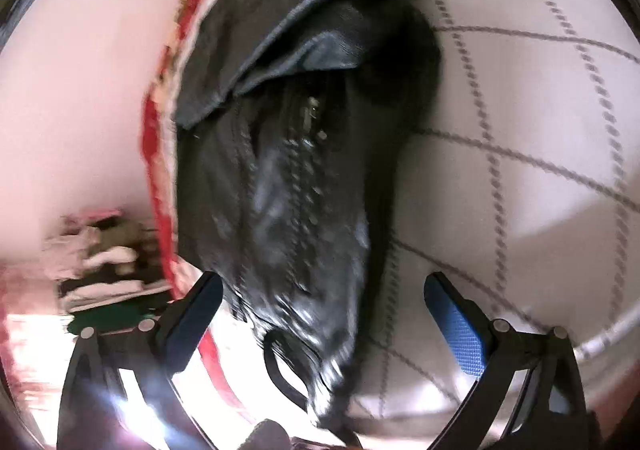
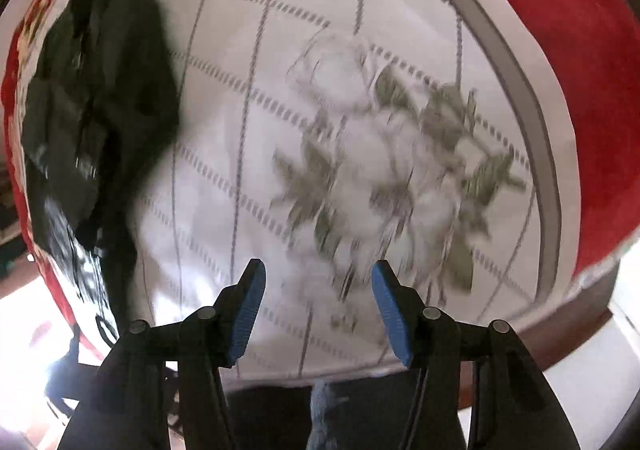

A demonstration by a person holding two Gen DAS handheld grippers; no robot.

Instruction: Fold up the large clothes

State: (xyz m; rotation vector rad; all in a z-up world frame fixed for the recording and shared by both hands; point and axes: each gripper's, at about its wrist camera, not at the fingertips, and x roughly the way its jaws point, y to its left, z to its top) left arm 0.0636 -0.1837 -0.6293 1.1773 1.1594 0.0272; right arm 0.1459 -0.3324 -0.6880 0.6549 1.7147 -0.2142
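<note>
One black jacket point(image 1: 288, 154) lies crumpled on one white checked bedspread point(image 1: 520, 130), near its red border point(image 2: 580, 90). Two grippers, left point(image 1: 324, 298) and right point(image 2: 318, 286), both released, grasping nothing

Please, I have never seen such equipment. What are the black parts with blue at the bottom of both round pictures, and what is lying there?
No robot: a person holds a two-finger gripper in each hand, each carrying a wide-angle camera looking along its fingers. One picture shows the left gripper, the other the right gripper. Both are open and hold nothing. A shiny black zippered jacket lies crumpled on a white bedcover with grey grid lines and a flower print. A red patterned blanket lies at its edge.
</note>
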